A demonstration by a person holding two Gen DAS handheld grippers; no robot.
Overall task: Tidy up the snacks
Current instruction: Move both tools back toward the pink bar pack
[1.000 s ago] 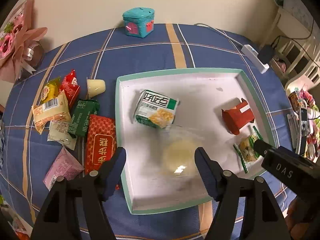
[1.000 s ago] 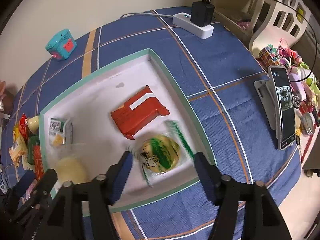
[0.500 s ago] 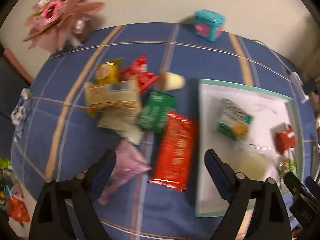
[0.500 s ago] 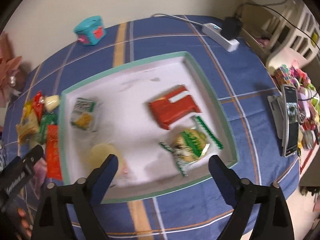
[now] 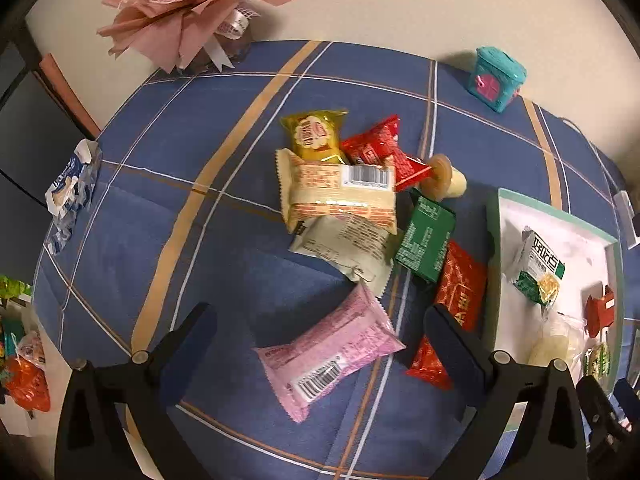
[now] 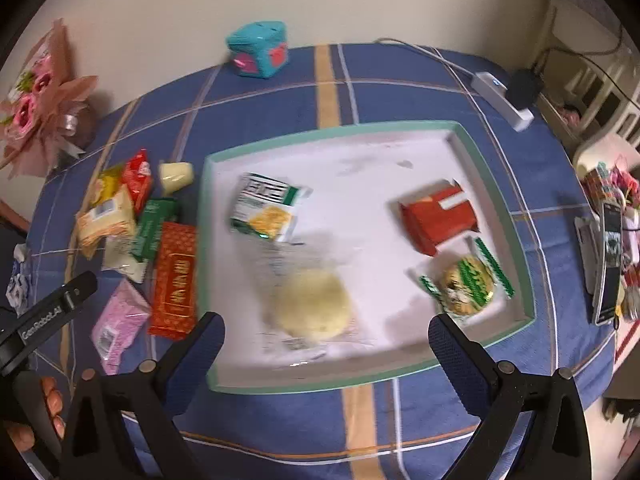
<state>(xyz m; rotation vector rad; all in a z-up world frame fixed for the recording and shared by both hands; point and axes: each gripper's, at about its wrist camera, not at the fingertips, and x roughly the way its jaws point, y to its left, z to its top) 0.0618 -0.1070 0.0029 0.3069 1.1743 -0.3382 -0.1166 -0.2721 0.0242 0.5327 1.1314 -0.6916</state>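
My left gripper (image 5: 320, 332) hovers over a pink packet (image 5: 332, 346) at the near end of a loose snack pile; its jaws are opening and touch nothing. Beyond lie a flat red packet (image 5: 460, 292), a green packet (image 5: 426, 240), a beige barcoded packet (image 5: 336, 192) and a jelly cup (image 5: 450, 178). My right gripper (image 6: 326, 330) hangs above the white teal-rimmed tray (image 6: 332, 130), jaws opening, clear of the pale bun (image 6: 310, 304) below. Also in the tray are a green-white packet (image 6: 266, 206), a red packet (image 6: 438, 216) and a green-striped cookie (image 6: 466, 282).
A teal cube toy (image 6: 260, 54) and a pink bouquet (image 5: 188, 4) stand by the far wall. A power strip (image 6: 504, 100) and a phone on a stand (image 6: 608, 264) are on the right. A crumpled blue-white wrapper (image 5: 68, 196) lies at the table's left edge.
Both pairs of jaws have spread wide. The left gripper swung left from the bun in the tray to the snack pile. The right gripper drew off the cookie and now hangs over the bun.
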